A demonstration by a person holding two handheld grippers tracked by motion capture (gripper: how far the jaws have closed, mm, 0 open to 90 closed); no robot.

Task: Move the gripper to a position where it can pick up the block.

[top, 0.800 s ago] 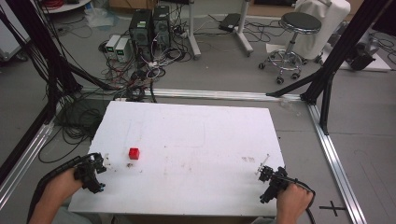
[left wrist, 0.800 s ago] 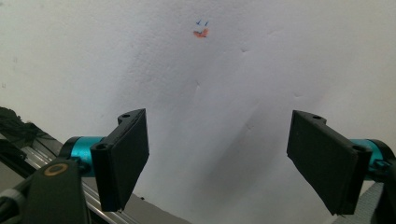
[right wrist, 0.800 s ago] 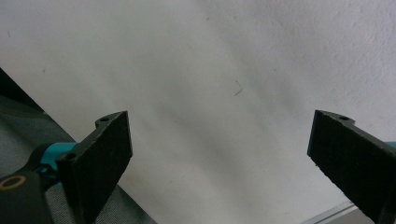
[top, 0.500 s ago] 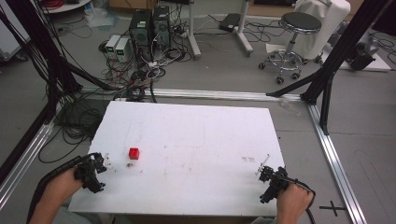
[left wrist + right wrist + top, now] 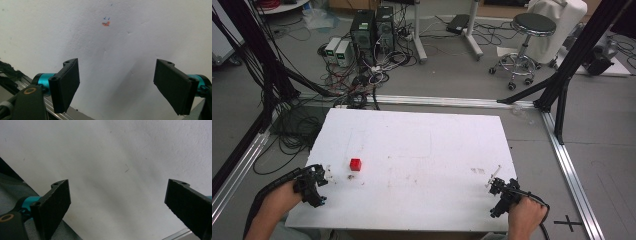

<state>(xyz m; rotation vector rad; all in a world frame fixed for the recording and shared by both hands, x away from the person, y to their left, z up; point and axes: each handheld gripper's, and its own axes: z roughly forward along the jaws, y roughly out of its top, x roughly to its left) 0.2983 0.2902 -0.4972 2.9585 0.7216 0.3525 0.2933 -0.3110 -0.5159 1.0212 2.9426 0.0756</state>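
Note:
A small red cube [image 5: 355, 164] sits on the white table [image 5: 422, 150], left of the middle. My left gripper [image 5: 323, 181] rests near the table's front left corner, a short way left of the cube and slightly nearer me. In the left gripper view it [image 5: 117, 86] stands open over bare white board, nothing between its jaws. My right gripper [image 5: 493, 186] is held at the front right corner, far from the cube. In the right gripper view it [image 5: 120, 207] is wide open above plain table surface.
A small orange and blue mark [image 5: 106, 23] shows on the board ahead of the left gripper. Aluminium frame rails [image 5: 569, 170] run along the table's sides. Beyond the far edge lie cables, computer boxes [image 5: 372, 25] and a stool [image 5: 527, 30] on the floor.

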